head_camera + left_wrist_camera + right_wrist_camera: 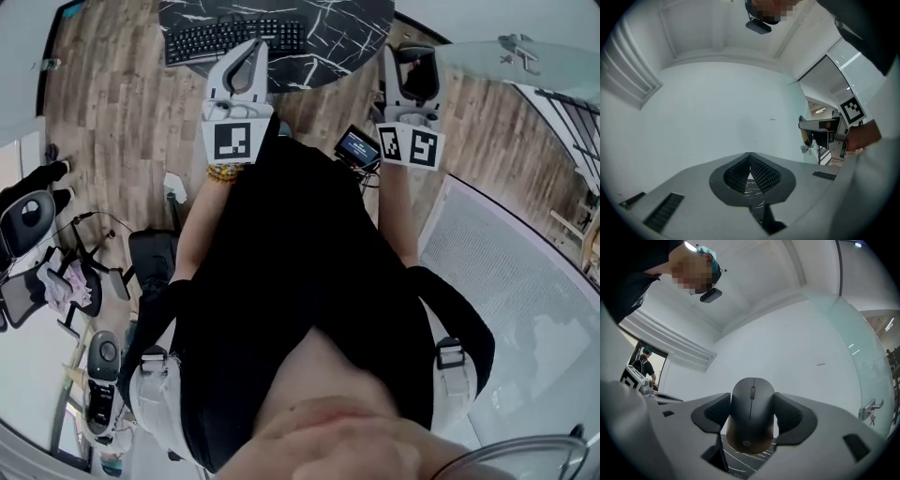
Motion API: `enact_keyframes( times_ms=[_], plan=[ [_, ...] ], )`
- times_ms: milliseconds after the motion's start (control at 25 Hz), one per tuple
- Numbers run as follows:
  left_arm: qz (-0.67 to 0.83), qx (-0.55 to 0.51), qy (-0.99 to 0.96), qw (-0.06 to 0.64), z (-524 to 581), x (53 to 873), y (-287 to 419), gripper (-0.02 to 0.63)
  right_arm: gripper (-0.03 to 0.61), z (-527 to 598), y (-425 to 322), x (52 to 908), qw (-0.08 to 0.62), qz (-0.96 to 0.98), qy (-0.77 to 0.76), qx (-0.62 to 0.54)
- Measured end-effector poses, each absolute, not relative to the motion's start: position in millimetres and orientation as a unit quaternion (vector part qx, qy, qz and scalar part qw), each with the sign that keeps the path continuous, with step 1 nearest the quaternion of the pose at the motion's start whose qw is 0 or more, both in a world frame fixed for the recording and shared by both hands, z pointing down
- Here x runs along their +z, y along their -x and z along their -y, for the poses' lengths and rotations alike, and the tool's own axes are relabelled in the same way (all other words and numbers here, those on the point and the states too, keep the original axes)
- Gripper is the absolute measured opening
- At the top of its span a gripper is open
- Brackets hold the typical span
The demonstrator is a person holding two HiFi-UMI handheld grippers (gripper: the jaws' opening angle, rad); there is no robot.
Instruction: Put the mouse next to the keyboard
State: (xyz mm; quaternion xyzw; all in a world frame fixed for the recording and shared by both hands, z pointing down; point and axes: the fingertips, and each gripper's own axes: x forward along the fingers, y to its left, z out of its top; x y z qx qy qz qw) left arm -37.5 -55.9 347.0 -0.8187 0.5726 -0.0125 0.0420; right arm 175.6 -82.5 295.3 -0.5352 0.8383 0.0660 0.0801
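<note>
Head view: black marbled table (352, 37) lay at the far edge, with the keyboard (234, 39) on its left part. Bare tabletop showed to the keyboard's right. The left gripper (251, 52) was held up in front of the person, its tips in line with the keyboard's near edge; height above it could not be told. The right gripper (412, 58) was further right, by the table's right rim, with the dark mouse (419, 73) between its jaws. Left gripper view: jaws brought fully together, ribbed pads (761, 174) meeting at the tip, nothing between them. The camera faced a plain white wall. Right gripper view: jaws pressed on the mouse's (752, 401) two flanks, wheel side toward the camera, and a strip of marbled tabletop showed below it. The mouse was therefore carried in the air, not on the table. Judgement: the step in hand was the carry to the keyboard, with placing not yet done. To do it well, bring the right gripper left and far to the bare patch just right of the keyboard. Tilt it until the mouse's underside faces the tabletop, lower until it sits flat, and only then part the jaws. The shell looked smooth, so keep the squeeze steady. Keep the left gripper off the keys.
</note>
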Motion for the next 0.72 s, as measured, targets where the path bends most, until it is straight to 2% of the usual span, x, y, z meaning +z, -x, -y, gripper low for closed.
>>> enact_keyframes(
  times_ms=[440, 720],
  plan=[
    [-0.541, 0.031, 0.840, 0.043, 154.1, 341.7, 58.7, 0.014, 0.293, 153.4, -156.8, 275.5, 0.065, -0.812, 0.572, 0.097],
    [-0.507, 0.038, 0.860, 0.050, 175.1, 339.5, 54.2, 0.014, 0.293, 165.8, -154.4, 258.7, 0.060, -0.793, 0.596, 0.110]
  ],
)
